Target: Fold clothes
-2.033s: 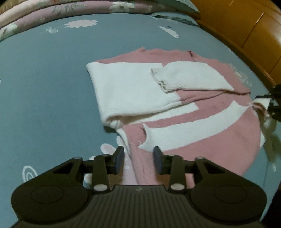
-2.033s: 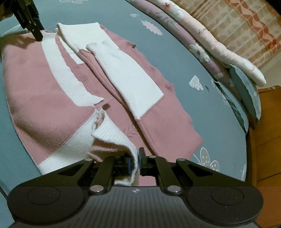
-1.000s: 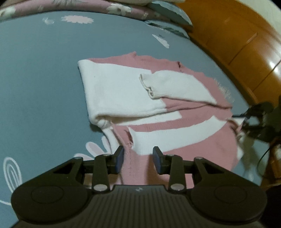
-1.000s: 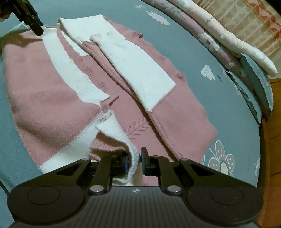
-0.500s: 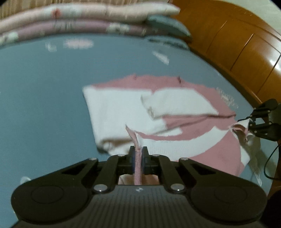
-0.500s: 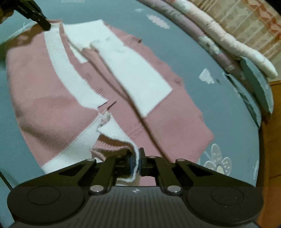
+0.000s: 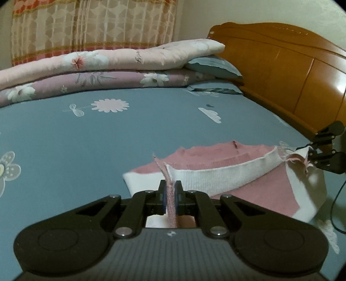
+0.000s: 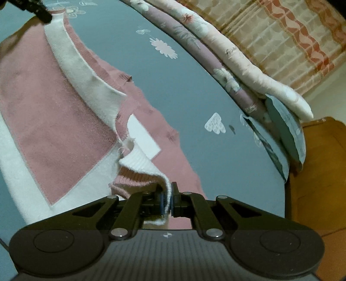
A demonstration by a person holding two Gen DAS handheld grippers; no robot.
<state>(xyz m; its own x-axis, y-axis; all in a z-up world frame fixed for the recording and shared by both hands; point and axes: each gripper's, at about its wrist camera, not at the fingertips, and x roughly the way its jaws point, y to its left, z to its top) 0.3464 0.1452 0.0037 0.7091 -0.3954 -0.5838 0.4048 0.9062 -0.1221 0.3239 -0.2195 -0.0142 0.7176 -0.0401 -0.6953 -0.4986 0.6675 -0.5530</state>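
A pink and white knit sweater [image 7: 248, 192] lies on the blue bedsheet [image 7: 86, 138], its near hem lifted off the bed. My left gripper [image 7: 170, 197] is shut on the pink edge of the hem at one corner. My right gripper [image 8: 167, 200] is shut on the white ribbed edge at the other corner; it also shows at the right of the left wrist view [image 7: 324, 153]. In the right wrist view the sweater [image 8: 54, 112] hangs between the two grippers, and the left gripper [image 8: 41, 11] shows at the top left. The folded sleeves are mostly hidden under the raised hem.
Folded floral quilts [image 7: 108, 69] and blue pillows [image 7: 214, 67] are stacked along the far side of the bed. A wooden headboard [image 7: 292, 71] stands at the right. A curtain [image 7: 86, 28] hangs behind the quilts.
My left gripper has shut on the pink hem edge. Both grippers have lifted the hem up off the bed and carried it toward the sweater's far edge.
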